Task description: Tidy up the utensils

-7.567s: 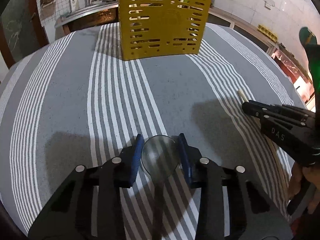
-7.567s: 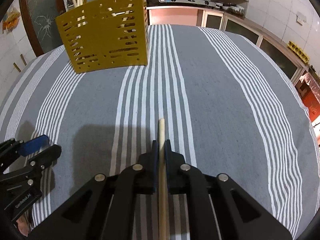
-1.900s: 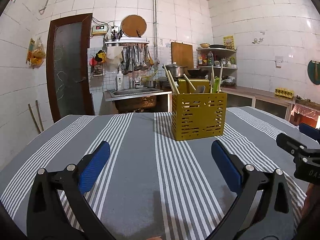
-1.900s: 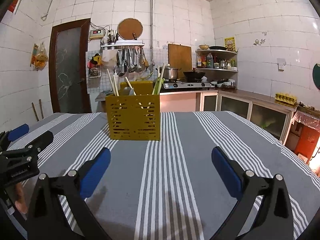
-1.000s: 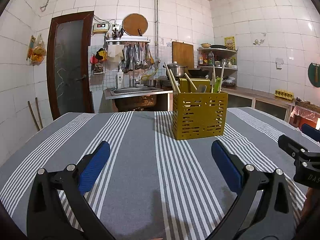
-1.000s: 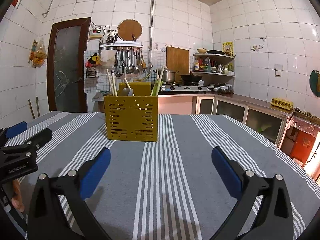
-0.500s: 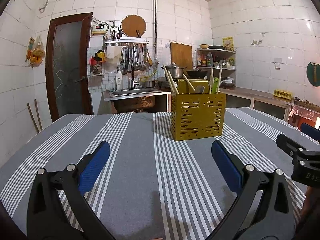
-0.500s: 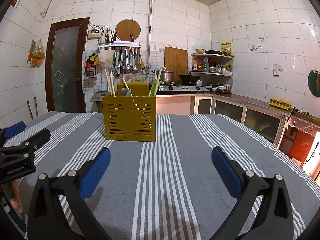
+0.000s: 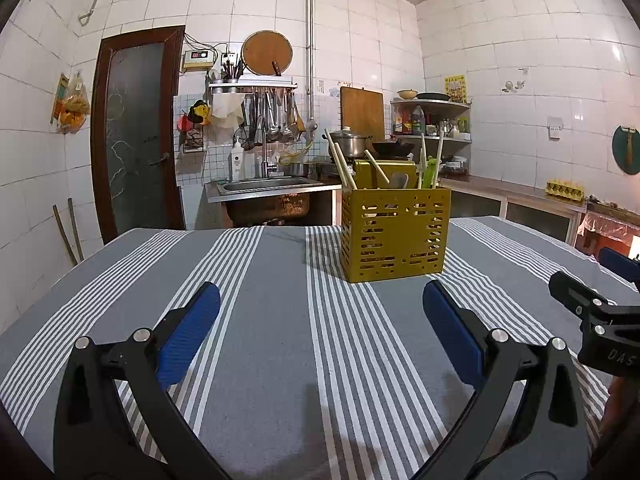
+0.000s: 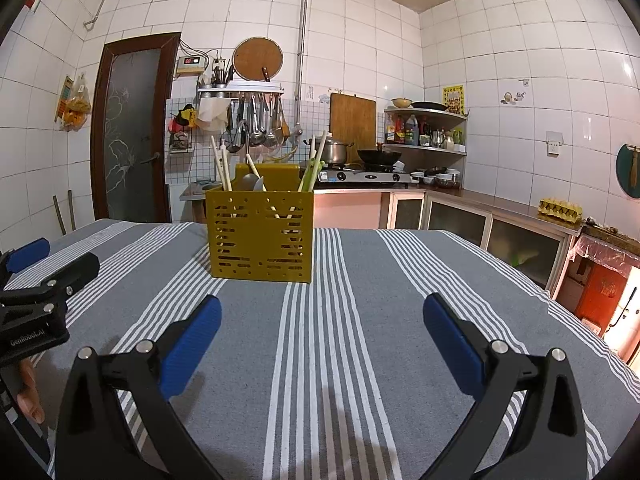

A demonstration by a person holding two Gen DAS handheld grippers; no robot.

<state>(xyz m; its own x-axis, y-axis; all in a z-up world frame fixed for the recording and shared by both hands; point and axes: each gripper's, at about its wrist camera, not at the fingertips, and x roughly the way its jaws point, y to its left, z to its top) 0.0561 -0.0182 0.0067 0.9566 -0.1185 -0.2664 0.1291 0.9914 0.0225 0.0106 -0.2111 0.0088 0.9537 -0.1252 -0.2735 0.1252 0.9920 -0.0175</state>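
Observation:
A yellow slotted utensil holder [image 9: 394, 234] [image 10: 261, 236] stands upright far across the grey striped tablecloth [image 9: 280, 320] [image 10: 360, 320]. Chopsticks [image 9: 340, 162] [image 10: 222, 168], a metal spoon [image 10: 250, 182] and green sticks [image 10: 314, 170] poke out of its top. My left gripper [image 9: 320, 320] hovers low over the cloth, wide open and empty, well short of the holder. My right gripper [image 10: 322, 322] is likewise wide open with nothing between its blue pads [image 10: 192, 344]. Each gripper shows at the edge of the other's view: the right gripper [image 9: 592, 312] and the left gripper [image 10: 40, 288].
Behind the table stand a sink [image 9: 264, 188], a stove with a pot and a wok [image 10: 360, 168], a shelf of bottles [image 10: 424, 132] and a dark door [image 9: 136, 136]. A hand [image 10: 28, 396] holds the left gripper's handle. A counter [image 10: 520, 216] runs along the right wall.
Earlier the left gripper held a spoon and the right a chopstick on the cloth; now both are open and empty. Over the last second both views barely shifted.

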